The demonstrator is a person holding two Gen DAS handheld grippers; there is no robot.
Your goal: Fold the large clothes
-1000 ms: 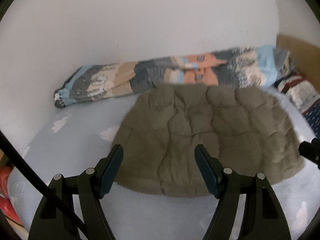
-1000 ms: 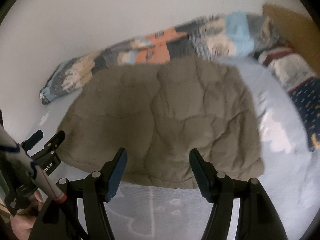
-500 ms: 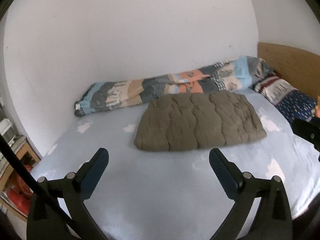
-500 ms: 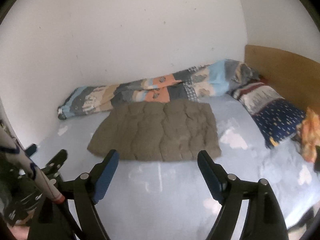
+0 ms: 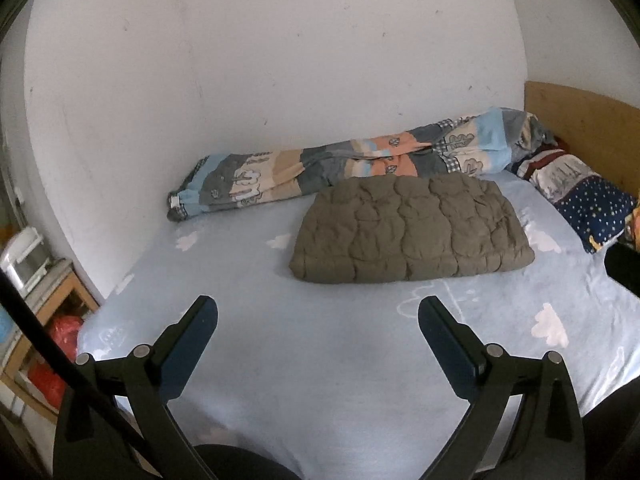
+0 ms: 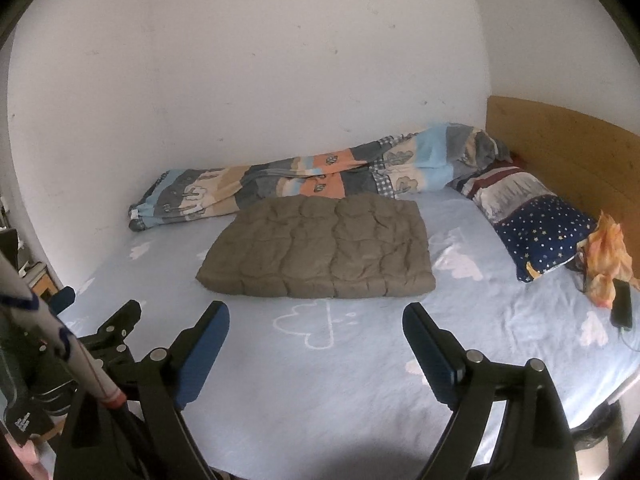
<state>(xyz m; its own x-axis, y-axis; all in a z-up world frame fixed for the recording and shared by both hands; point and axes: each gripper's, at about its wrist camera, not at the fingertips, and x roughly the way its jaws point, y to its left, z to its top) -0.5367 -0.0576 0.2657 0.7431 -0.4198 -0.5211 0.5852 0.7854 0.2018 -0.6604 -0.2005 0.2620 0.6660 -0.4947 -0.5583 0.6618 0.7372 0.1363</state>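
Hovering wide open and empty, left gripper (image 5: 318, 330) and right gripper (image 6: 316, 334) face the folded olive quilted jacket (image 5: 408, 232), lying flat on the bed (image 5: 320, 360) well ahead of both, apparently finished.

my left gripper (image 5: 318, 326) and my right gripper (image 6: 316, 332) hang side by side over the near part of the bed (image 6: 360, 380), left of right, jaws apart, nothing between them. the folded quilted jacket (image 5: 408, 232) lies flat on the bed ahead of both, well apart from my fingers. behind it, along the wall (image 5: 280, 60), lies a rolled duvet (image 5: 344, 164), touching the jacket's far edge. right of the jacket, against the headboard (image 6: 560, 152), lies a pillow (image 6: 536, 220). near the pillow's right end, a crumpled cloth (image 6: 610, 264) and a phone (image 6: 622, 308) lie on the bed. a shelf (image 5: 44, 304) stands left of the bed.
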